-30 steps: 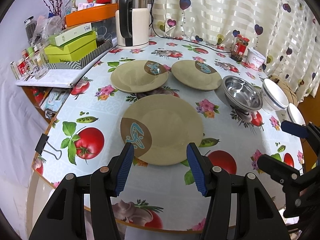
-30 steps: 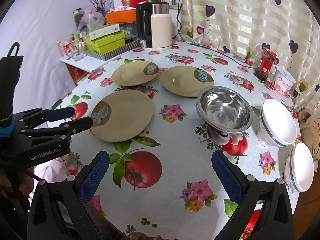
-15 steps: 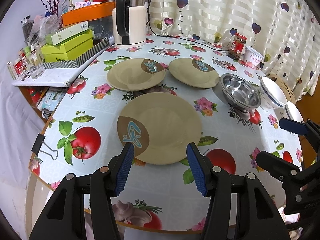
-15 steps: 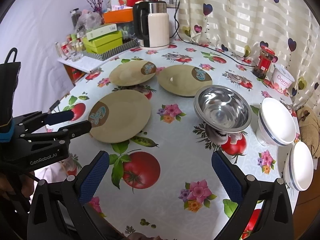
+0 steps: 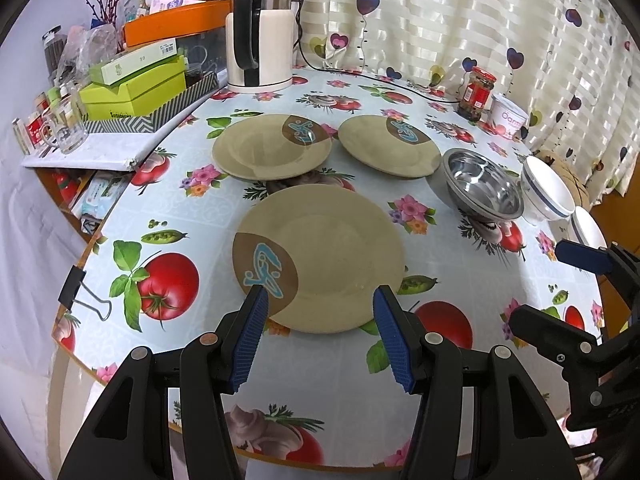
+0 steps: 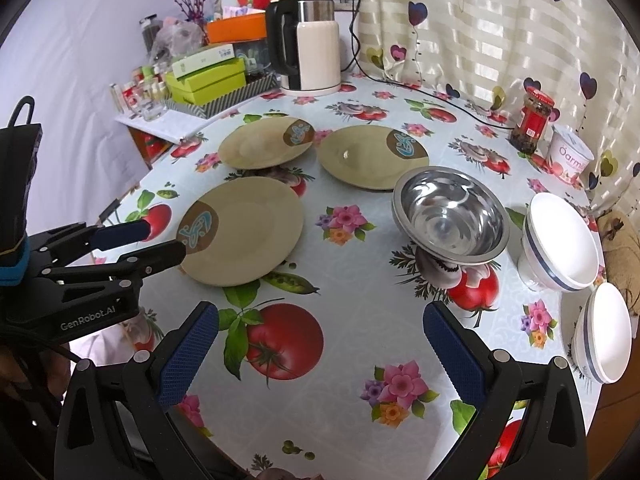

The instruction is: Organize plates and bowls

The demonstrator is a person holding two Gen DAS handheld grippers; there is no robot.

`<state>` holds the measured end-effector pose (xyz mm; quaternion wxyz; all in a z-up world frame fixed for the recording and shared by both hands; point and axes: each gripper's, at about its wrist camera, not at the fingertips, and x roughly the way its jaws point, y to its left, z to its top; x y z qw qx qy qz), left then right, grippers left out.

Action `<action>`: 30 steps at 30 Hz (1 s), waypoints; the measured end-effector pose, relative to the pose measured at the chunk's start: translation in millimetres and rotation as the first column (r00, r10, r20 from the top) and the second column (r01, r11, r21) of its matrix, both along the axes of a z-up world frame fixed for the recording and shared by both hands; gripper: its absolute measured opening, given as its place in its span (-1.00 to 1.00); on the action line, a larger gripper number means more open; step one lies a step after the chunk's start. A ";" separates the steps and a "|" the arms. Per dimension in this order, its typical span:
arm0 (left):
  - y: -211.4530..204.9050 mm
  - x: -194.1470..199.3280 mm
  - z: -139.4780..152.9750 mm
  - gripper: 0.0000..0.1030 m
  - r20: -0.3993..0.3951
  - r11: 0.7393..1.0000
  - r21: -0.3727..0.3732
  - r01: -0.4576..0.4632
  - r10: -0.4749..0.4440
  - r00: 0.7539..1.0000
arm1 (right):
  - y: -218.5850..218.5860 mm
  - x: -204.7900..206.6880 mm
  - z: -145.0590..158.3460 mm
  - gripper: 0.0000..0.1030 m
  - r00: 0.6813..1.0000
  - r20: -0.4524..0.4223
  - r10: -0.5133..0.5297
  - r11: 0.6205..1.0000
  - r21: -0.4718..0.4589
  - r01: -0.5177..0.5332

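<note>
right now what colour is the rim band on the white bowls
Dark blue, a thin band just below the rim of each white bowl; it shows best in the right wrist view.

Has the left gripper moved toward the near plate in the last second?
Yes. The left gripper has crept forward: its fingertips now overlap the near plate edge, and the kettle looms larger.

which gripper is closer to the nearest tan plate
Left. The left gripper sits open at the nearest tan plate's near rim; the right gripper hangs open farther right, over bare tablecloth.

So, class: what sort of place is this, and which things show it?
Probably a home dining table: an electric kettle, a fruit-print tablecloth and heart-patterned curtains.
</note>
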<state>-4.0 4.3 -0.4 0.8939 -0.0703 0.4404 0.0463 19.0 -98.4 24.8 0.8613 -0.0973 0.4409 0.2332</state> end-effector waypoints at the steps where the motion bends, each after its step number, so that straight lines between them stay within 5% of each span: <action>1: 0.3 0.2 -0.3 0.08 0.002 1.000 -0.001 0.001 -0.001 1.000 | -0.2 0.1 0.3 1.00 1.000 0.000 0.000 1.000 -0.001 0.000; 30: 15.3 8.7 -8.3 0.08 -0.020 0.999 -0.033 -0.024 0.023 1.000 | 10.2 10.0 -3.5 1.00 1.000 -0.024 0.015 1.000 0.003 -0.014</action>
